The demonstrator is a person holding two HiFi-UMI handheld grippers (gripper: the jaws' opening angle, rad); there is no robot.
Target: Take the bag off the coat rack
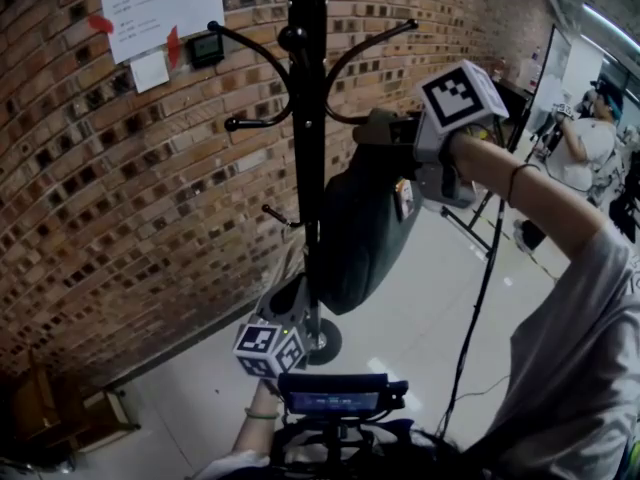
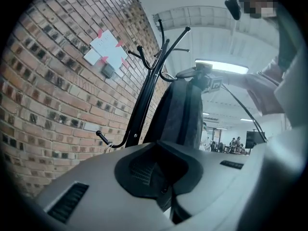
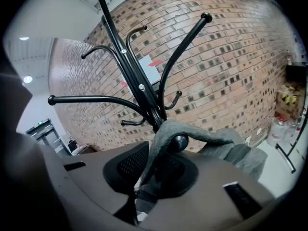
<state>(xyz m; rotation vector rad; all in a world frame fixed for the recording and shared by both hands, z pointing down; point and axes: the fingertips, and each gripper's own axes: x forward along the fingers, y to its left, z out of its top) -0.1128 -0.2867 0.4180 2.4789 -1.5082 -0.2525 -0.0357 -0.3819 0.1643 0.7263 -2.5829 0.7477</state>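
Observation:
A dark grey bag hangs on the black coat rack in front of a brick wall. Its grey strap loops over a ball-tipped hook. My right gripper is up at that hook, shut on the strap just below the ball. My left gripper is low, at the bag's bottom end. In the left gripper view the bag runs down into the jaws, which appear shut on its dark fabric.
Taped papers and a small black box hang on the wall. Other rack arms stick out around the hook. A stand with a cable and a person are at the right. Wooden furniture sits at lower left.

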